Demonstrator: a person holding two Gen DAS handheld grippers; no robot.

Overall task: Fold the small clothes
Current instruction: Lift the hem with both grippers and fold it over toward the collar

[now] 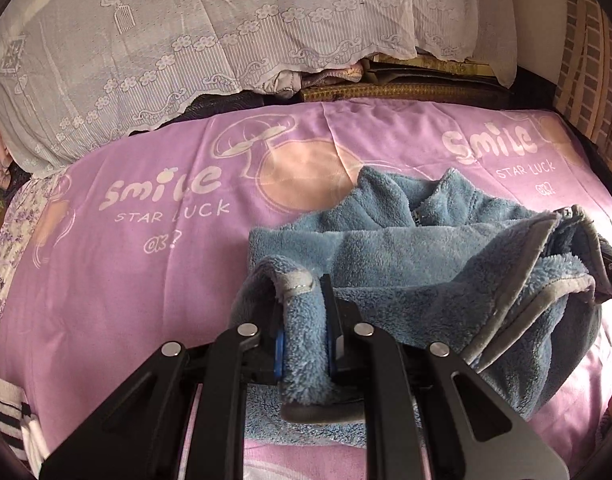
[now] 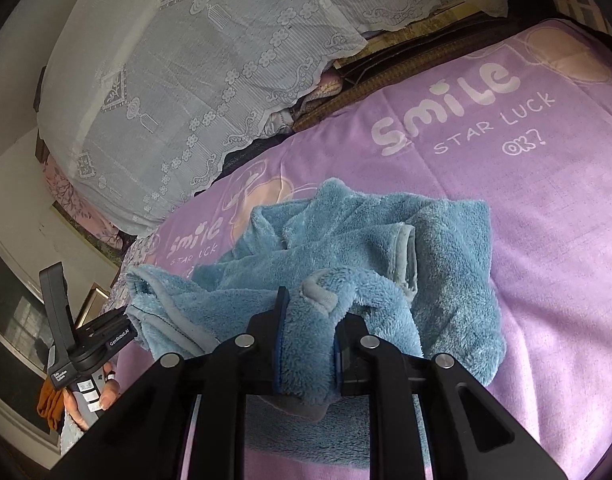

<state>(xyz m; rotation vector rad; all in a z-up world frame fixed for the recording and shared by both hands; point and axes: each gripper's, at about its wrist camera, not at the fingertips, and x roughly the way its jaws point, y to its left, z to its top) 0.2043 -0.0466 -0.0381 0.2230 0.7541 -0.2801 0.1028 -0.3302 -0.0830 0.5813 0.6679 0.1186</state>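
Observation:
A small blue fleece jacket [image 1: 425,248] with grey trim lies bunched on the purple bed sheet [image 1: 126,264]. My left gripper [image 1: 304,332] is shut on a grey-trimmed edge of the jacket and holds it lifted. My right gripper [image 2: 307,340] is shut on another grey-trimmed edge of the same jacket [image 2: 345,232]. The fleece stretches between the two grippers, raised off the sheet. The left gripper also shows in the right wrist view [image 2: 124,326] at the lower left, clamped on the jacket's edge. The right gripper's tip shows at the right edge of the left wrist view [image 1: 611,276].
A pile covered by a white lace cloth [image 1: 186,48] stands behind the sheet. Dark folded mats [image 1: 405,84] lie at the back. A striped cloth [image 1: 10,412] sits at the sheet's left edge. A woven mat [image 1: 585,60] is at the far right.

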